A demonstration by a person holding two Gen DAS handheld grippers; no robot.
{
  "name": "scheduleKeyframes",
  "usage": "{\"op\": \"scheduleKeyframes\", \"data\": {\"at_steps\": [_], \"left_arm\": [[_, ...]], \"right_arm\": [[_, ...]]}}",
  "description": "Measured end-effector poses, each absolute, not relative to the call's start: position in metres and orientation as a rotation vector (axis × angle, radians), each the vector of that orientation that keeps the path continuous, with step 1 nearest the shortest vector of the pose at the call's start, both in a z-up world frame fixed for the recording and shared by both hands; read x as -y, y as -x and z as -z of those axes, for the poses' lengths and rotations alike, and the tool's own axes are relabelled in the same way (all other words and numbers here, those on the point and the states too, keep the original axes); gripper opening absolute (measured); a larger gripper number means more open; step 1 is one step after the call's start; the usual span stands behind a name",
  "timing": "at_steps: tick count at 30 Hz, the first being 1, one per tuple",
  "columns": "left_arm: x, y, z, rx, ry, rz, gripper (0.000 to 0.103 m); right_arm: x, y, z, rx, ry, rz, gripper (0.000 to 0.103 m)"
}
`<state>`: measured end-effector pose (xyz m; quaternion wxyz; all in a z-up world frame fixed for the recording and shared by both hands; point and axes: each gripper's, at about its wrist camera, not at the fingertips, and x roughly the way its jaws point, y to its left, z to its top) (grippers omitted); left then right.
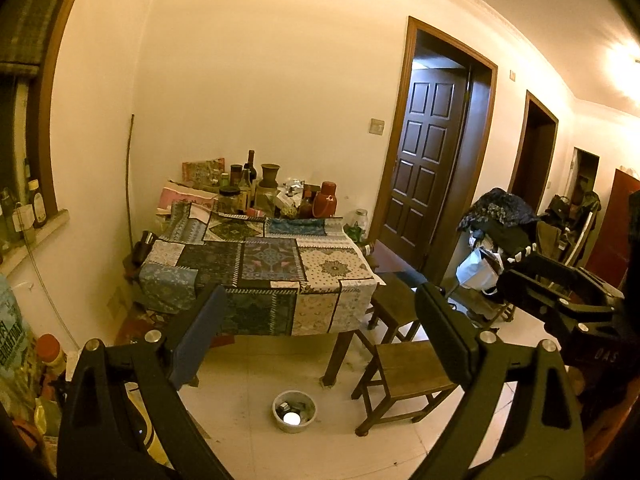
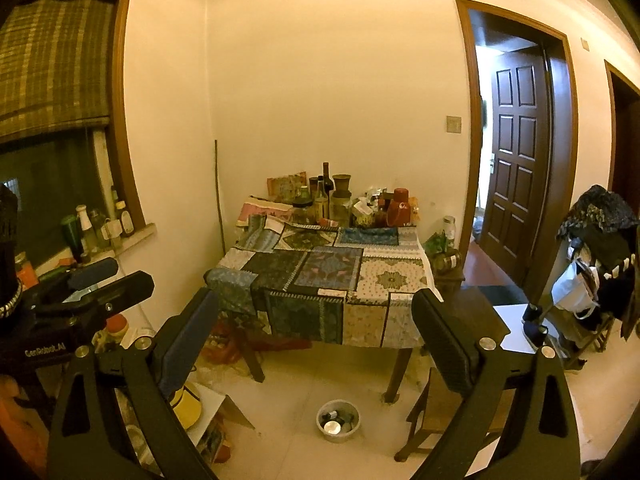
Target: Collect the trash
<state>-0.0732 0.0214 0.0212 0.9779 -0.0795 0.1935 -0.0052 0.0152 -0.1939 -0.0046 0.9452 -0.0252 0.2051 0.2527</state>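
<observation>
A small white bin [image 1: 294, 411] stands on the tiled floor in front of the table, with a can and other bits of trash inside; it also shows in the right wrist view [image 2: 338, 420]. My left gripper [image 1: 320, 312] is open and empty, held well above the floor, back from the table. My right gripper [image 2: 316, 316] is open and empty at a similar height. The right gripper shows at the right edge of the left wrist view [image 1: 520, 262], the left gripper at the left of the right wrist view [image 2: 104, 276].
A table [image 1: 256, 264] with a patchwork cloth carries bottles, jars and a red thermos [image 1: 325, 200] at its far end. Wooden stools [image 1: 404, 376] stand to its right. Bottles line the window sill [image 2: 100, 228]. A loaded cart [image 1: 496, 236] stands by the doors. Boxes and clutter [image 2: 200, 408] lie at lower left.
</observation>
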Motion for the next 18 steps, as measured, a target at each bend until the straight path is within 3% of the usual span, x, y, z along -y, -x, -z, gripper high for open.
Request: {"op": "scheduleKeyframes", "data": {"at_steps": [18], "left_arm": [[-0.0236,0.0703,-0.0170,-0.400,0.165,0.010,0.095]], "right_arm": [[0.1946,-0.0166,0.0032,-0.429,0.049,-0.522,0.097]]}}
